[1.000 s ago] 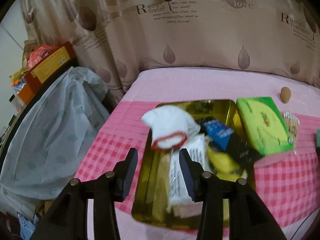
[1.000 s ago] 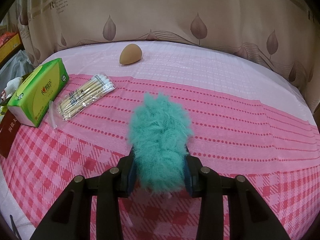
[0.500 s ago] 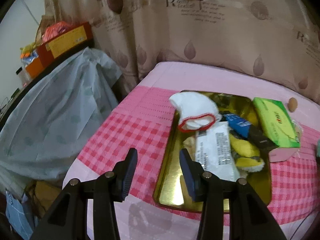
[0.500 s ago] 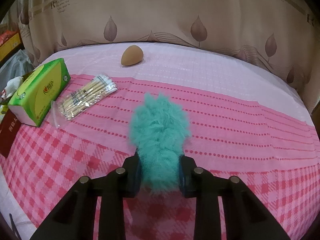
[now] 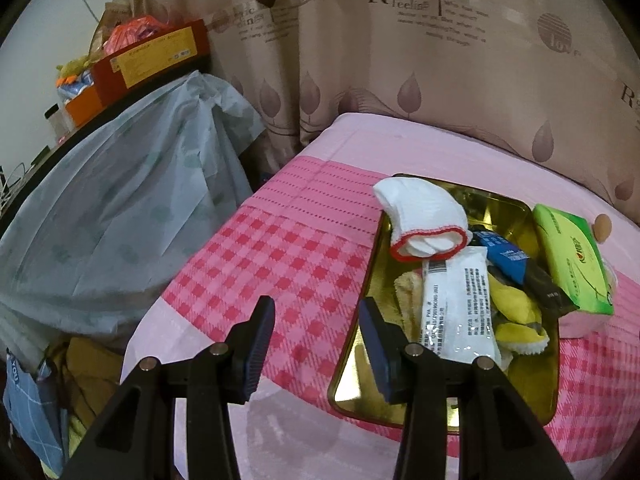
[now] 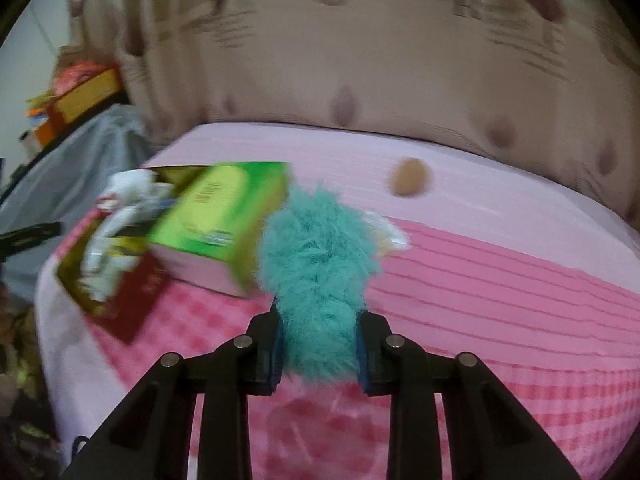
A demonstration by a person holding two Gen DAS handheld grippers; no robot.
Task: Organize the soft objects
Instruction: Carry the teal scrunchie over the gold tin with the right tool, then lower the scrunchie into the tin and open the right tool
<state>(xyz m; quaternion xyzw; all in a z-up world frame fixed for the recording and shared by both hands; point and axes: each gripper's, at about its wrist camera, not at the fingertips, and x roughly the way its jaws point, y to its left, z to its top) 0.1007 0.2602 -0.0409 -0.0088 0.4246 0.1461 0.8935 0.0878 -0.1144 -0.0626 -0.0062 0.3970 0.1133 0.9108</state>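
While clamped between the right gripper [image 6: 320, 350] fingers [image 6: 269, 354], teal fluffy toy [image 6: 318, 276] — squeezed narrow, jaws just closed tighter — sits lifted above the pink checked bed [image 6: 500, 300], beside the green tissue pack [image 6: 216, 216]. Left gripper [image 5: 316, 344] fingers gape wide and empty — poised over the bed edge beside the gold tin tray [image 5: 360, 384] holding a white glove [image 5: 424, 220].
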